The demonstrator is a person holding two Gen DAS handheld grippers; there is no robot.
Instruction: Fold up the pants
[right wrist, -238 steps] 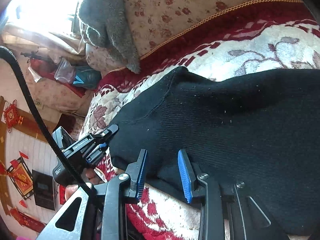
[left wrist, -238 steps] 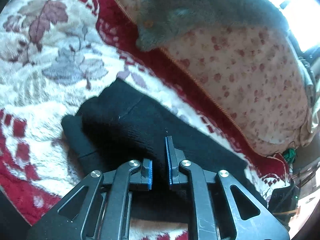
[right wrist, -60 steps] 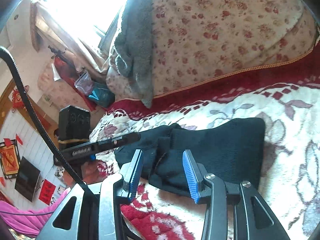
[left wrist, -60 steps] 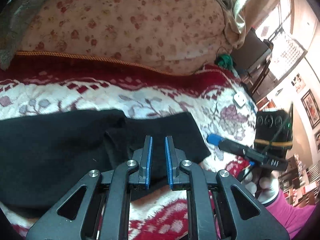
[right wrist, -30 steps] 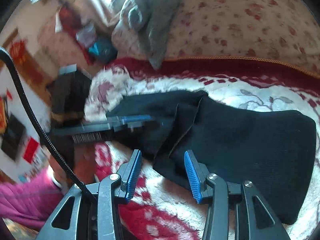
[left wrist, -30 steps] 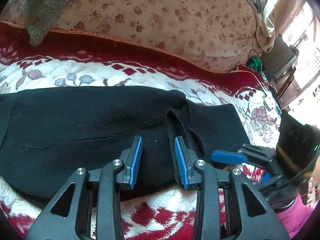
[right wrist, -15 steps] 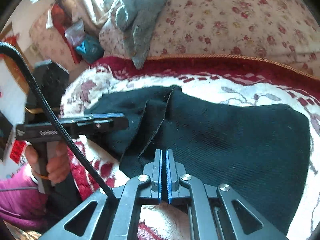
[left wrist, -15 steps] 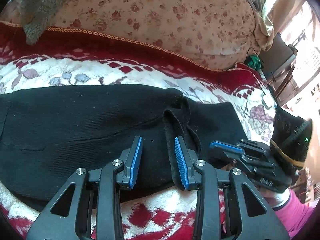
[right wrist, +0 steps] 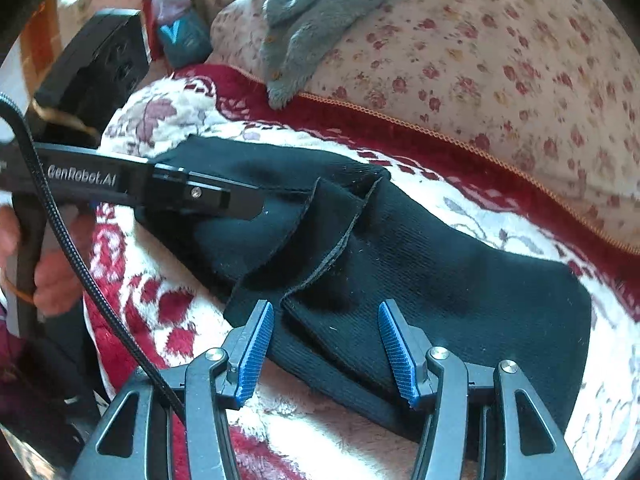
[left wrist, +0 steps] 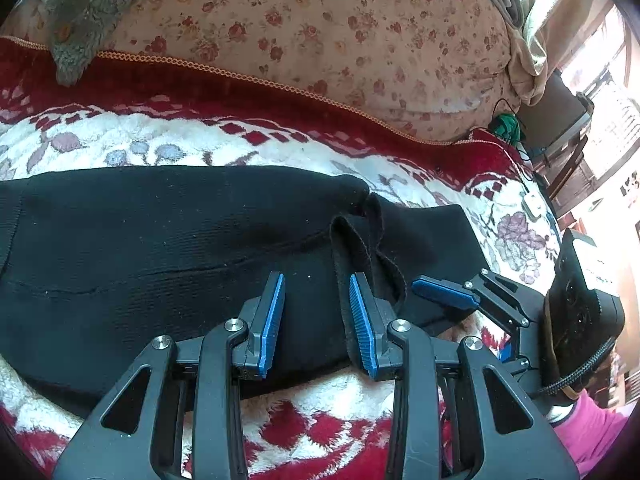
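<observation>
Black pants (left wrist: 160,248) lie half folded across the bed blanket (left wrist: 160,140). Both grippers, left (left wrist: 316,316) and right (right wrist: 326,348), have jaws wide open, holding nothing. That loose flap could bunch up if grabbed unevenly.

My left hand-held gripper (left wrist: 316,316) covers the near hem of the black knitted pants (left wrist: 160,240), whose left end runs off-frame.
</observation>
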